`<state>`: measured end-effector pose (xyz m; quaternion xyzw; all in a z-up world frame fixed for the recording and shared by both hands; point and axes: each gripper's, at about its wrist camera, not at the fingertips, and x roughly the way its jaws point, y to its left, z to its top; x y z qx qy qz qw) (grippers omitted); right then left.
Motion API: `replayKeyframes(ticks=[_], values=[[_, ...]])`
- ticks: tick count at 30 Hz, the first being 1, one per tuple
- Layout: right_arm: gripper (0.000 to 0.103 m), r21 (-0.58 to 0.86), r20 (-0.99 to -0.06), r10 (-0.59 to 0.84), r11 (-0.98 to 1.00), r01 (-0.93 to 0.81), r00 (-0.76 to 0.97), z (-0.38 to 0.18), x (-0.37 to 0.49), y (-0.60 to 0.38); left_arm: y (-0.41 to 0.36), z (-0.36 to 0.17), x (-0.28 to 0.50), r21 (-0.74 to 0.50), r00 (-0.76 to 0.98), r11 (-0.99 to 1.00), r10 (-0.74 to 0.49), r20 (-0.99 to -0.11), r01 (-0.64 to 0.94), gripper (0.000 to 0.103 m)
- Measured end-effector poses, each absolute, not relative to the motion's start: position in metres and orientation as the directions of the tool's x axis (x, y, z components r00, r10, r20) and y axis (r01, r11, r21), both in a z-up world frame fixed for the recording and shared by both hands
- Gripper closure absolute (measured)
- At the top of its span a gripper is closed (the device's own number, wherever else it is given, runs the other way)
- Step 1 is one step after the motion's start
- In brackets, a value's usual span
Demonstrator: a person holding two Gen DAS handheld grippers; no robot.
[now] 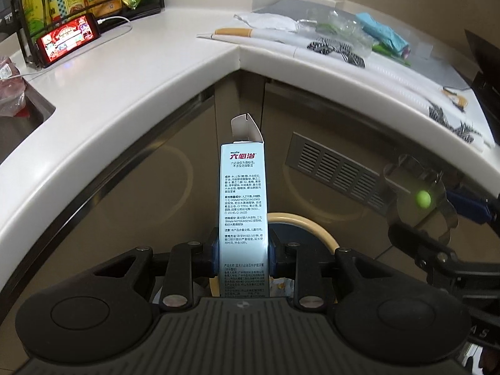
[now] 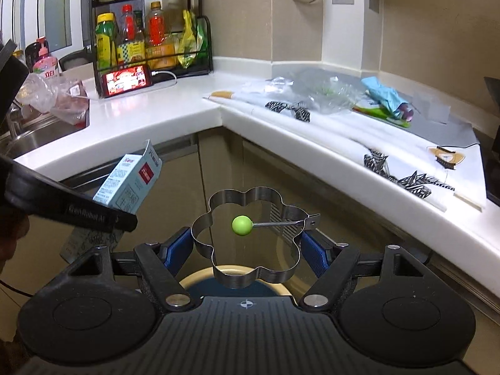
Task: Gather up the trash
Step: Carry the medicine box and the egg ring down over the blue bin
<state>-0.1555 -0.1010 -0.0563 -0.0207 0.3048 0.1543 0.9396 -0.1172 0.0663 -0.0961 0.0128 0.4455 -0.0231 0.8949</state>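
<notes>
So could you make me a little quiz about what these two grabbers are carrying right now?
1. True or false: the left gripper holds a light blue toothpaste box.
2. What does the right gripper hold? A) a spoon B) a flower-shaped metal ring C) a bottle
3. What round thing on the floor shows below both sets of fingers?

Key: 1 true. 2 B; the ring has a green knob on its handle. 3 the bin, with its cream rim.
</notes>
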Motion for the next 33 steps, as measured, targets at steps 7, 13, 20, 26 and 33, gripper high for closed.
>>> replayKeyframes(ticks=[7, 13, 20, 26, 33], values=[[0.025, 0.04, -0.603, 0.262, 0.953, -0.299, 0.753, -0.066, -0.155, -0.103, 0.07, -0.102, -0.117, -0.019, 0.591, 0.999, -0.038, -0.806, 0.038, 0.072], [0.025, 0.042, -0.641, 0.25, 0.956, -0.292, 0.726, -0.08, -0.15, -0.106, 0.072, -0.114, -0.113, -0.045, 0.555, 0.998, -0.062, -0.829, 0.044, 0.072], [0.025, 0.033, -0.686, 0.257, 0.945, -0.324, 0.68, -0.108, -0.139, -0.102, 0.068, -0.137, -0.102, -0.055, 0.513, 0.995, -0.092, -0.854, 0.087, 0.072], [0.025, 0.026, -0.738, 0.235, 0.947, -0.321, 0.633, -0.137, -0.128, -0.101, 0.061, -0.165, -0.089, -0.024, 0.463, 0.995, -0.064, -0.884, 0.092, 0.072], [0.025, 0.026, -0.77, 0.229, 0.944, -0.329, 0.596, -0.155, -0.118, -0.099, 0.054, -0.186, -0.081, -0.011, 0.418, 0.993, -0.058, -0.907, 0.115, 0.072]])
